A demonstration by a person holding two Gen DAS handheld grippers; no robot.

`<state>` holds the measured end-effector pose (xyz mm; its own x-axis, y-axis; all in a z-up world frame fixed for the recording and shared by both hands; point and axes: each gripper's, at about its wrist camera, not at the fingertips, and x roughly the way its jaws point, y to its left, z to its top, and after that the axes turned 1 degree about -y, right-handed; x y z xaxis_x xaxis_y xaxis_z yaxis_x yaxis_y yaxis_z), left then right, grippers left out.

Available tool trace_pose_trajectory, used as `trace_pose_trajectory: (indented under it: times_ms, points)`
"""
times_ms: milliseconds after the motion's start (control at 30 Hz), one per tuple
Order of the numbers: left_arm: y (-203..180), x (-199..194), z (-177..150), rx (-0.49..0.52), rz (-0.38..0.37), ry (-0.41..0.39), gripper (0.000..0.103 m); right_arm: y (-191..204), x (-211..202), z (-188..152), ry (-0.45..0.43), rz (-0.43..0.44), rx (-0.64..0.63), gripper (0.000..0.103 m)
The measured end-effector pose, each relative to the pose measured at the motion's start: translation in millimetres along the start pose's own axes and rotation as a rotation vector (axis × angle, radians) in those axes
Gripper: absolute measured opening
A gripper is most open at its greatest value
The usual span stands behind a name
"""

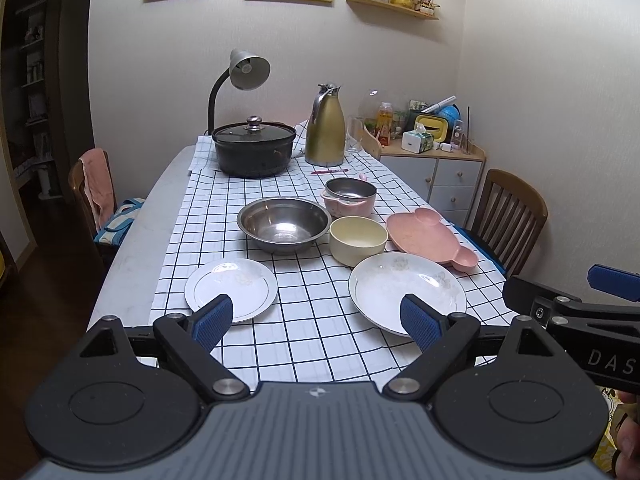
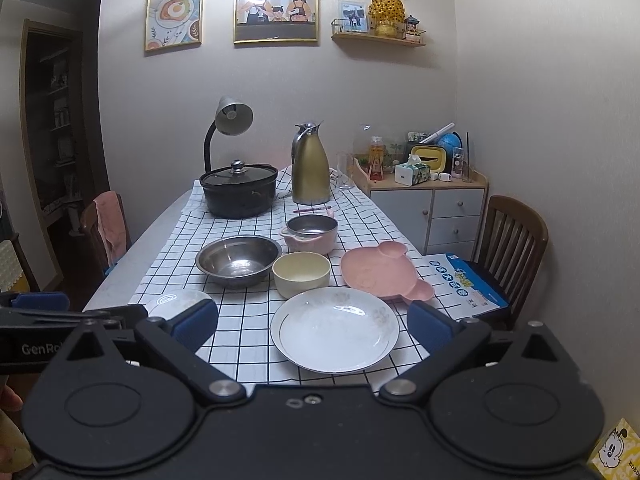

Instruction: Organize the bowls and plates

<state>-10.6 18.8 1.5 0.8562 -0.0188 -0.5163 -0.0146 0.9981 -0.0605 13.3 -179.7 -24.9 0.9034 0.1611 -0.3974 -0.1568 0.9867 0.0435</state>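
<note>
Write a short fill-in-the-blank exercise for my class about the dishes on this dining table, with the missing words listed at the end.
1. The cream bowl stands between the steel bowl and the ____ bear-shaped plate.
2. The black pot is covered by a glass ____.
3. Both the left gripper and the right gripper are ____ and hold nothing.
4. The number of white plates on the checked tablecloth is ____.

Missing words: pink; lid; open; two

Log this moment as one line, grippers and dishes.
left gripper: open, empty | right gripper: open, empty | large white plate, small white plate: on table, untouched
</note>
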Motion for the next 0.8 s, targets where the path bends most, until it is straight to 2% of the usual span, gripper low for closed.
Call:
trace_pose_trajectory:
  times_ms: [800]
  points:
    - [2.8,4.0,2.0,0.001,-0.001,-0.001,0.091,0.8,2.2,1.4,-0.001,0.001,-0.005,0.101]
